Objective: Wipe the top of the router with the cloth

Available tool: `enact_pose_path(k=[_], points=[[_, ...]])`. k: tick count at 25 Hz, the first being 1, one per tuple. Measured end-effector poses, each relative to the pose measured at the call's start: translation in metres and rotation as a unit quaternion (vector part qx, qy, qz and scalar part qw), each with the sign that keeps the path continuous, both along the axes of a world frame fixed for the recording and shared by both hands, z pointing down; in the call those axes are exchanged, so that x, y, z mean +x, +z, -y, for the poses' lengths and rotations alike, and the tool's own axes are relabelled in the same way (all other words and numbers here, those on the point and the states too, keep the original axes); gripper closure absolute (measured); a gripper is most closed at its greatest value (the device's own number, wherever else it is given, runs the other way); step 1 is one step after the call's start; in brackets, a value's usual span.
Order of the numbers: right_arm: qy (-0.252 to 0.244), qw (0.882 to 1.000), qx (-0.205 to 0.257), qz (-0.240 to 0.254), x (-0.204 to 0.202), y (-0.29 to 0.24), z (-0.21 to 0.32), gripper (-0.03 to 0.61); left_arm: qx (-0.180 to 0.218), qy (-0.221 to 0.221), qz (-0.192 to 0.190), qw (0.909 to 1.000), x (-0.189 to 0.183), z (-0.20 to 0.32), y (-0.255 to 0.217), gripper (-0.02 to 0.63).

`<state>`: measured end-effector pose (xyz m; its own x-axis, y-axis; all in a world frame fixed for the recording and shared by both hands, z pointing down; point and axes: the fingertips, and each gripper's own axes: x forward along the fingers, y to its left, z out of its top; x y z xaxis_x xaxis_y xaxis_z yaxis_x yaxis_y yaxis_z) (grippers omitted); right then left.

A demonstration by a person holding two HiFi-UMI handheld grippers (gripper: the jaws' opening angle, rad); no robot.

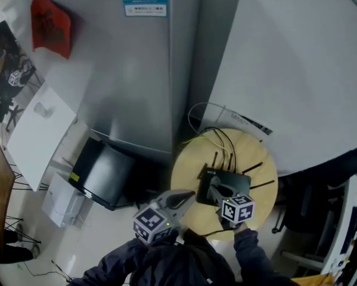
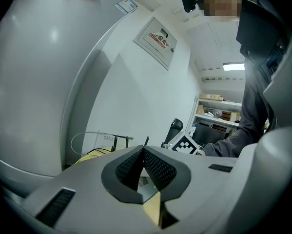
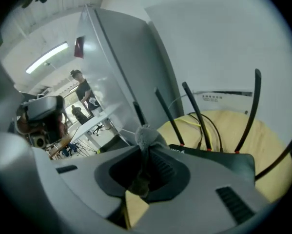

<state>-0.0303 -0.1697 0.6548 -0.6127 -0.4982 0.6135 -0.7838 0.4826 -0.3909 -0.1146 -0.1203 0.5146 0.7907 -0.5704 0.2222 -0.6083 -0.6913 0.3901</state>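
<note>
Currently, our right gripper (image 1: 216, 189) clamps the grey cloth (image 3: 146, 135) between its jaws, above the 9 o'clock edge of the router (image 1: 241, 184). We see the router near the middle of the round table (image 1: 187, 170). Our left gripper (image 1: 186, 198), jaws pressed together and empty, hovers at the table's 7 o'clock rim

Dark sleeves (image 1: 251, 254), grey marker-cubed grippers (image 1: 189, 196) (image 1: 214, 185)
</note>
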Motion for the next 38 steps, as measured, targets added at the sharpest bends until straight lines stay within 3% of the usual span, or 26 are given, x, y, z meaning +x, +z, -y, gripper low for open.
enact_pose_path(k=[6, 13, 17, 21, 25, 34, 38], points=[[0.037, 0.997, -0.066, -0.02, 0.0, 0.048, 0.038, 0.509, -0.023, 0.028, -0.001, 0.9993, 0.005, 0.016, 0.01, 0.621], [0.018, 0.991, -0.117, -0.068, -0.019, 0.094, 0.064, 0.509, -0.045, 0.054, 0.013, 0.9975, 0.012, 0.031, 0.008, 0.621], [0.021, 0.988, -0.125, -0.088, -0.007, 0.106, 0.067, 0.508, -0.055, 0.062, 0.013, 0.9965, 0.014, 0.035, 0.007, 0.621], [0.034, 0.986, -0.122, -0.105, 0.029, 0.108, 0.062, 0.506, -0.046, 0.065, 0.007, 0.9968, 0.017, 0.038, 0.008, 0.621], [0.081, 0.982, -0.119, -0.124, 0.085, 0.109, 0.052, 0.506, -0.028, 0.067, 0.001, 0.9974, 0.02, 0.04, 0.011, 0.621], [0.207, 0.954, -0.108, -0.185, 0.184, 0.11, 0.036, 0.506, -0.053, 0.08, 0.009, 0.9953, 0.027, 0.031, 0.007, 0.621], [0.226, 0.948, -0.105, -0.2, 0.198, 0.11, 0.034, 0.506, -0.027, 0.065, 0.001, 0.9975, 0.023, 0.034, 0.007, 0.62]])
